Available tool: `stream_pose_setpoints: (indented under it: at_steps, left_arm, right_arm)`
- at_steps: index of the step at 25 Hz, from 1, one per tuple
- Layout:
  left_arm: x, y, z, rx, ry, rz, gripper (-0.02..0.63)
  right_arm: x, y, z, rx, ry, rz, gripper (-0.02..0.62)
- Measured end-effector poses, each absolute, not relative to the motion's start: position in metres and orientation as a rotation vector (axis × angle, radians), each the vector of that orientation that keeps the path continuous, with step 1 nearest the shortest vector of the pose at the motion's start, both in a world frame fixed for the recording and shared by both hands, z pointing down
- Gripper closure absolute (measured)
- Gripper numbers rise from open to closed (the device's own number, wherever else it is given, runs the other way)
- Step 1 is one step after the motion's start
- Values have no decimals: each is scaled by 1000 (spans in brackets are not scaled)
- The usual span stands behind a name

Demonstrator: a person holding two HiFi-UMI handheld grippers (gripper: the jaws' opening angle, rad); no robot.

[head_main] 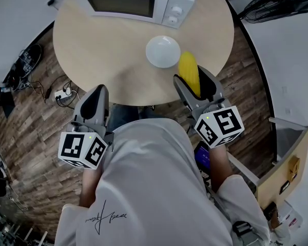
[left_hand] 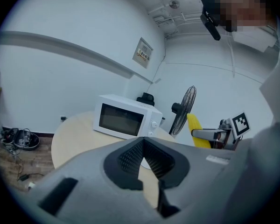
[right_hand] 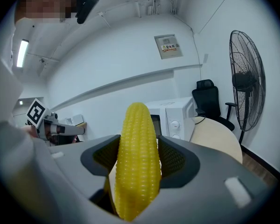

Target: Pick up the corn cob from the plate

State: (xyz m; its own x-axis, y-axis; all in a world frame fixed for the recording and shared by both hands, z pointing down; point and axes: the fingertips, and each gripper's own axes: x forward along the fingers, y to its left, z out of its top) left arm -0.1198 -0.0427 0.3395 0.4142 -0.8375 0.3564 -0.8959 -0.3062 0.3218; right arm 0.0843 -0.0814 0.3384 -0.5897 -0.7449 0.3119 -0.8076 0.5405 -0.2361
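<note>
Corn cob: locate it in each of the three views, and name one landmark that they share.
Head view: the corn cob is right of centre, in the right gripper, beside the white plate.
Left gripper view: right of centre, just right of the fan.
Right gripper view: dead centre, clamped between the jaws.
Shared landmark: the microwave, at the top, at centre left, and behind the cob.

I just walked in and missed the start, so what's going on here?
A person stands at a round table with a gripper in each hand. The right gripper is shut on a yellow corn cob and holds it in the air beside the white plate, which is bare. The left gripper is shut and empty, near the table's edge. A microwave sits at the far side.
</note>
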Motion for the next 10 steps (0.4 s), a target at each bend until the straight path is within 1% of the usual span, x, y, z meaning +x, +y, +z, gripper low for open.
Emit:
stream_pose_setpoints:
  at_steps: [10]
  left_arm:
    - [-121, -49, 341, 2182, -1428, 117, 612]
  right_arm:
    - [84, -87, 339, 1333, -2593, 545, 328]
